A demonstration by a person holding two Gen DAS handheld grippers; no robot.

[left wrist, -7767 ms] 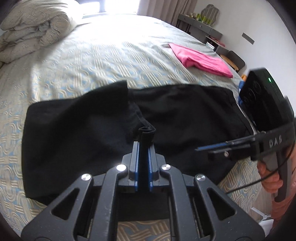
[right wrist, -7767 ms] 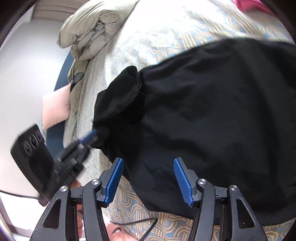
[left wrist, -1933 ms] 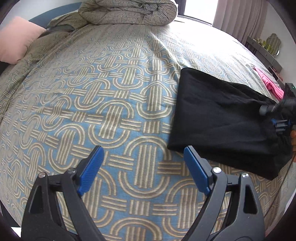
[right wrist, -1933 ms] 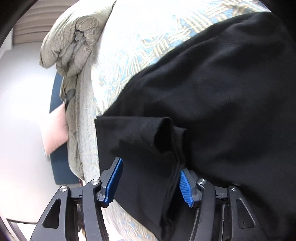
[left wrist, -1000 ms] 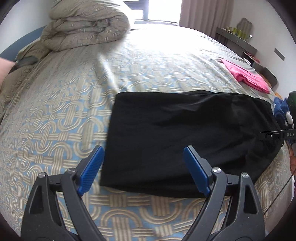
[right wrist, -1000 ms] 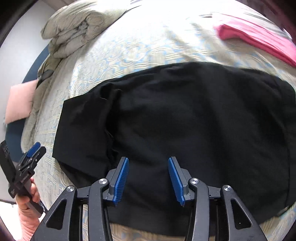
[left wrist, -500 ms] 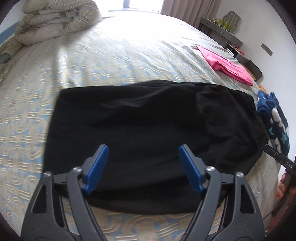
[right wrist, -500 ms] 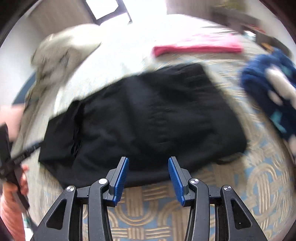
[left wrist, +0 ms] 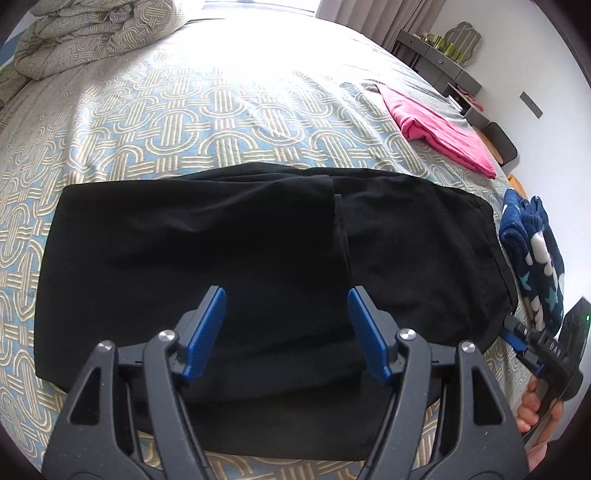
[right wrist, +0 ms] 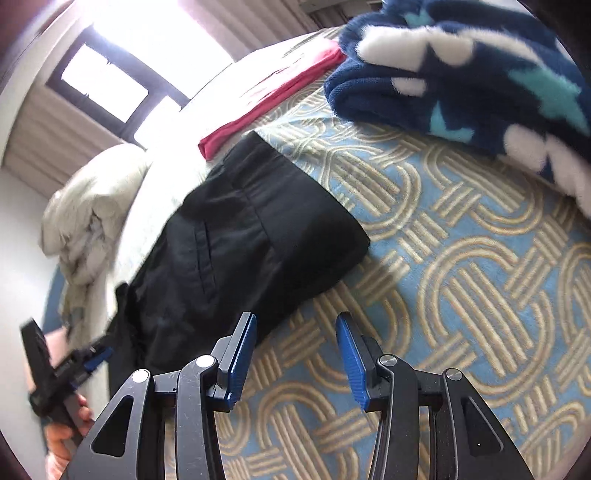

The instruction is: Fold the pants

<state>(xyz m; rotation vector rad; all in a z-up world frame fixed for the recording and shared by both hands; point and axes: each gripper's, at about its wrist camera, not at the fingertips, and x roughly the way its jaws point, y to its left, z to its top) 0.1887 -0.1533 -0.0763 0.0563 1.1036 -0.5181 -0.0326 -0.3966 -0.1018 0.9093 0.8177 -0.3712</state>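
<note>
Left wrist view: left gripper (left wrist: 286,328) jaws have just been narrowing, part open, empty, above pants (left wrist: 229,258) on bed (left wrist: 221,103) | right gripper (right wrist: 295,354) jaws part open, empty, pants just beyond left jaw | risk: pinching one layer undoes fold

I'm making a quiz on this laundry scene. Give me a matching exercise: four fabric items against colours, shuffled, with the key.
Items:
1. pants
2. folded garment
3. fleece blanket
4. bunched duvet

Colours:
A. beige with a looped pattern
B. navy with white and teal shapes
C. black
D. pink

Pairs: 1-C, 2-D, 3-B, 4-A
</note>
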